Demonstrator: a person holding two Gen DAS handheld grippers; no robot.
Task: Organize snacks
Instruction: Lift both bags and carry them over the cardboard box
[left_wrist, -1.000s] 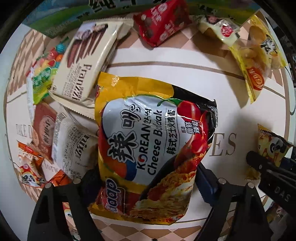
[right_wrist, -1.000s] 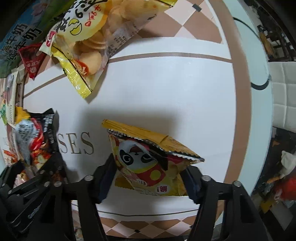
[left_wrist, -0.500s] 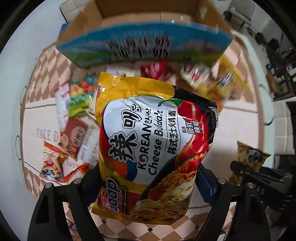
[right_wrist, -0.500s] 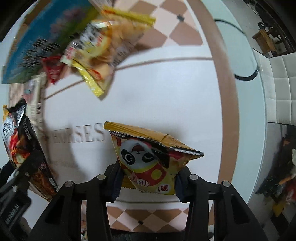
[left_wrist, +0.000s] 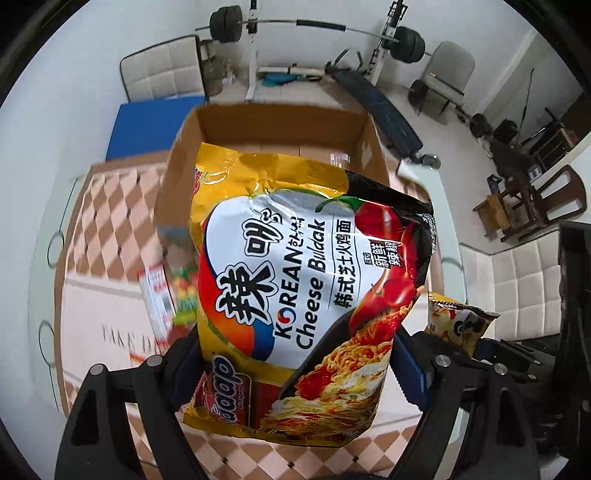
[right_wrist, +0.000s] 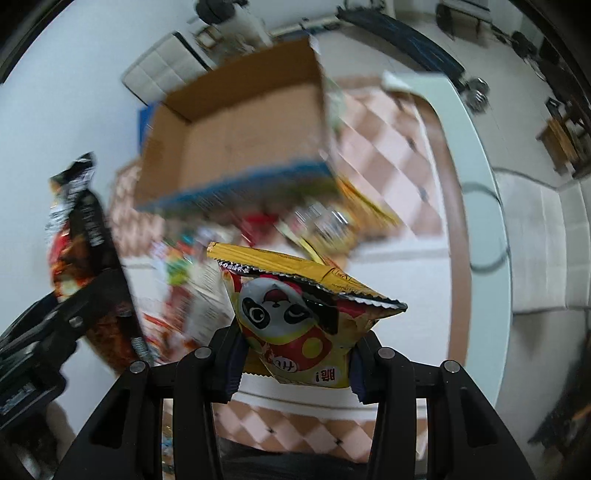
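Left gripper clamps noodle pack aloft; right gripper, jaws just closing, pinches panda snack bag. Cardboard box at 12 o'clock looks empty. Loose snacks on surface blurred, uncountable; box floor partly hidden.

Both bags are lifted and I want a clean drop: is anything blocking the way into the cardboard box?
Nothing visible does. The cardboard box is open-topped, its visible interior bare, beyond the noodle bag and panda snack bag.
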